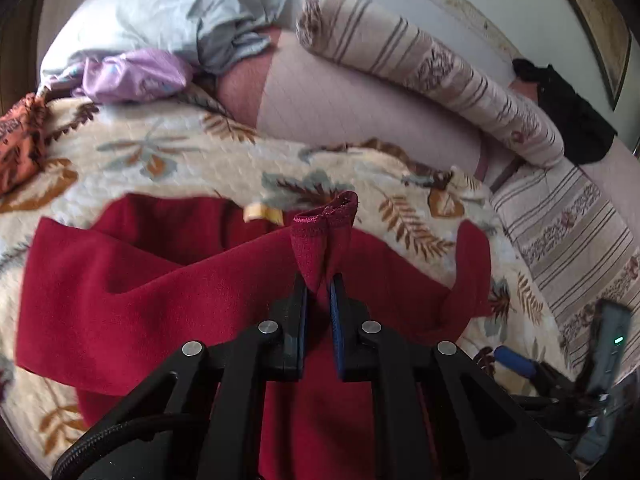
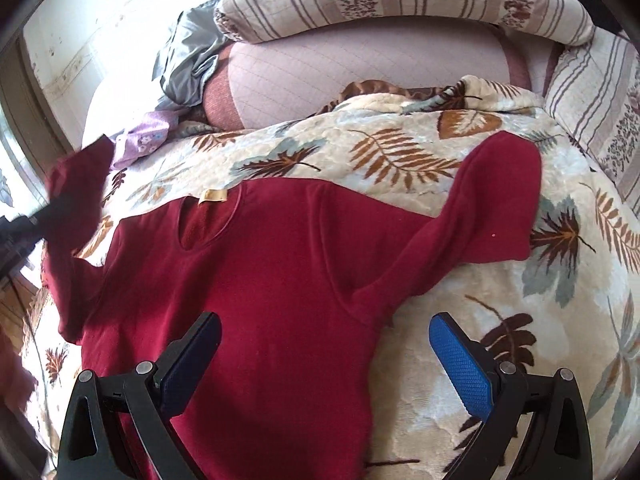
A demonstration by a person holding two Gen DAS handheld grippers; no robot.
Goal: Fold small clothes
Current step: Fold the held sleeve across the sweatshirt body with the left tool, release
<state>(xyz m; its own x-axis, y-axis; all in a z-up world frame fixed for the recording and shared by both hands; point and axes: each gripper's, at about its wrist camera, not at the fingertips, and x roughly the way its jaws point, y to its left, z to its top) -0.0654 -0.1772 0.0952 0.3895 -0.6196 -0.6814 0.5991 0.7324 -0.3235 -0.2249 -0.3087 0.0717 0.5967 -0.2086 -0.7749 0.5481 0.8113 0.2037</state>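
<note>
A dark red long-sleeved top (image 2: 272,272) lies front up on a leaf-patterned blanket (image 2: 460,368), neck towards the far side. My left gripper (image 1: 318,280) is shut on the cuff (image 1: 324,236) of its left sleeve and holds it lifted above the body of the top (image 1: 160,312). That lifted sleeve shows at the left edge of the right wrist view (image 2: 76,196). My right gripper (image 2: 324,332) is open and empty, low over the top's right side below the armpit. The right sleeve (image 2: 492,208) lies spread on the blanket.
A striped rolled quilt (image 2: 400,0) and a pink pillow (image 2: 360,80) lie at the far side. Grey (image 1: 240,20), lilac (image 1: 136,76) and orange (image 1: 20,140) garments lie at the far left. A black cloth (image 1: 568,116) lies far right.
</note>
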